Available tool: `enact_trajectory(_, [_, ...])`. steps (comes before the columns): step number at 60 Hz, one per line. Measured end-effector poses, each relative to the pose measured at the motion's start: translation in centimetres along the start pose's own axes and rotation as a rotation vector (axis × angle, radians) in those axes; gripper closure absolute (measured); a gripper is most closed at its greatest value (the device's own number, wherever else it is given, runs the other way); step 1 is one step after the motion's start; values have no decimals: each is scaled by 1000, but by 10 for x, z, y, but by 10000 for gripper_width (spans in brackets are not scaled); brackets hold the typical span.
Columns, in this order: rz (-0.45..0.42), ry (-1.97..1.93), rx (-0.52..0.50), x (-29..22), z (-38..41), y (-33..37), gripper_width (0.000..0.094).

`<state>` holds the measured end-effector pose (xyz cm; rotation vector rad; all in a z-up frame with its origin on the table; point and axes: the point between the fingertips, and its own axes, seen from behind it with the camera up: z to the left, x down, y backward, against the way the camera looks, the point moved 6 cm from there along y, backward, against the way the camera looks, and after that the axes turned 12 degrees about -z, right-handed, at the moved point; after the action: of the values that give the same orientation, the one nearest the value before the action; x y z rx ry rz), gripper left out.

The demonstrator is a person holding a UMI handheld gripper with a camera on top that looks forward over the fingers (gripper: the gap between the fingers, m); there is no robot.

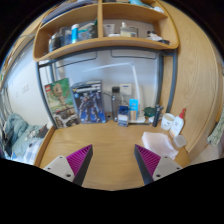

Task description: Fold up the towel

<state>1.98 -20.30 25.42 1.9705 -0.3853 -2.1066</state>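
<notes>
Two pink-padded fingers (80,158) of the gripper (114,160) stand well apart, spread wide with nothing between them but bare wood. They hang above the wooden desk (108,140), whose near surface carries nothing I can read as cloth. Just beyond the right finger lies a pale, crumpled white thing (160,142), near the desk's right side; it may be the towel, though I cannot be sure of it at this size. Farther back, against the wall, stand some boxes with printed fronts (72,102), a blue-capped bottle (134,108) and other small bottles, and at the right a white bottle with a red top (180,122). To the far left, off the desk, sits a heap of bedding or clothing (16,136), which could also hide the towel. Above everything runs a wooden shelf (105,42) loaded with small items. As I judge it, folding has not begun, and the step in hand is to find and reach the cloth. Doing it well means swinging toward the white thing, keeping the fingers spread, coming down low on one corner or edge, and pinching a single layer cleanly so that it can be drawn flat onto the bare wood, clear of the bottles.
</notes>
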Motion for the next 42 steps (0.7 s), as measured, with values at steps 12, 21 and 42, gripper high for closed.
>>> enact_trajectory(12, [34, 17, -53, 40, 54, 44, 76])
enact_trajectory(21, [14, 59, -75, 48, 72, 65, 75])
enact_trajectory(42, [0, 64, -73, 59, 81, 85, 77])
